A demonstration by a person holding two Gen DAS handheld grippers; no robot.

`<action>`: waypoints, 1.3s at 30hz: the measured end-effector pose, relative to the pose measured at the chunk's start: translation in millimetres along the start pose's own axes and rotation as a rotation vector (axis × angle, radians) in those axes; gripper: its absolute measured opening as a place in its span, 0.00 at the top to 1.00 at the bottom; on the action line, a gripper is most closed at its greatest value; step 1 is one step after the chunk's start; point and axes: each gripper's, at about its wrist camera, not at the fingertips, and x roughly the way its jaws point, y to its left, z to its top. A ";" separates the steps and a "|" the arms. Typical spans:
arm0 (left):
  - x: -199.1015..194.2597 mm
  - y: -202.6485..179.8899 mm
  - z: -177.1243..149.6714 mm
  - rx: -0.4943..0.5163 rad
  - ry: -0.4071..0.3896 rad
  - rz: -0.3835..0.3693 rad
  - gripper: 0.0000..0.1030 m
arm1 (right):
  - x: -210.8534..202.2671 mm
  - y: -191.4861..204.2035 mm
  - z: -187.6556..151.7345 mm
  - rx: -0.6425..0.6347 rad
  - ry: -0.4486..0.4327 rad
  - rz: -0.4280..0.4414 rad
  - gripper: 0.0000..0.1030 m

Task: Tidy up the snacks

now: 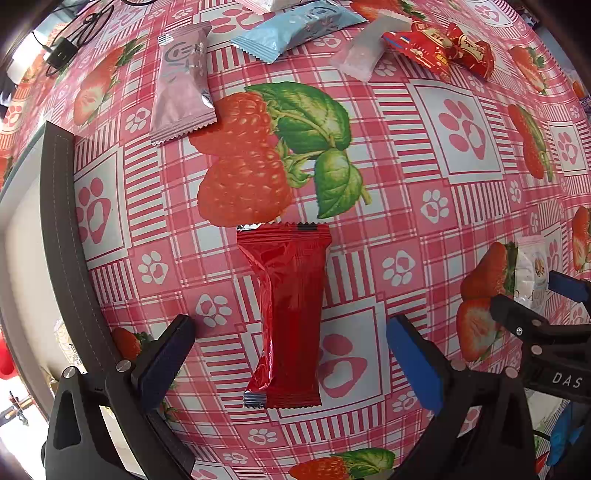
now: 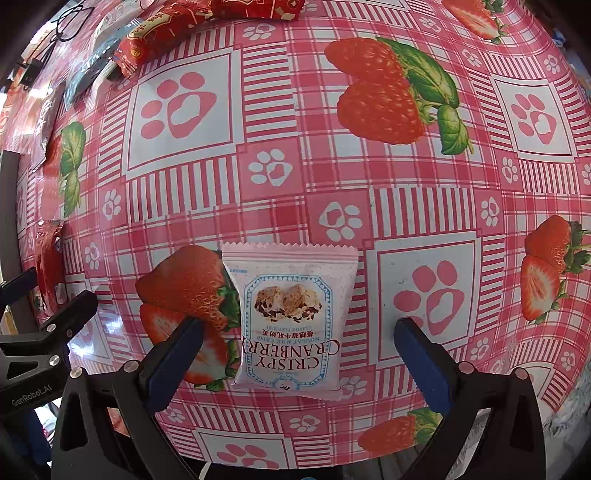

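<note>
In the left wrist view, a long red snack packet (image 1: 290, 314) lies flat on the strawberry tablecloth (image 1: 424, 155), between the fingers of my open left gripper (image 1: 291, 354). In the right wrist view, a white and pink "Crispy Cranberry" packet (image 2: 291, 317) lies flat between the fingers of my open right gripper (image 2: 299, 354). Neither gripper touches its packet. The right gripper (image 1: 532, 299) and the cranberry packet (image 1: 532, 266) also show at the right edge of the left wrist view.
At the far side lie a pink packet (image 1: 183, 85), a light blue packet (image 1: 295, 29), a pale pink packet (image 1: 364, 51) and red printed packets (image 1: 443, 48). A dark-rimmed white container (image 1: 51, 236) stands at the left. A black cable (image 1: 74, 33) lies far left.
</note>
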 end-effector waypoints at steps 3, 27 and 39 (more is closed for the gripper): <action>0.7 -0.7 0.0 0.000 0.000 0.000 0.00 | -0.1 0.0 0.0 -0.001 -0.001 0.000 0.00; -2.7 -9.6 -5.5 0.001 -0.008 0.003 0.00 | -0.1 0.2 -0.2 -0.004 -0.001 0.000 0.00; -2.9 -11.4 -4.2 0.001 -0.011 0.004 0.00 | -0.5 0.4 -0.1 -0.005 -0.003 0.000 0.00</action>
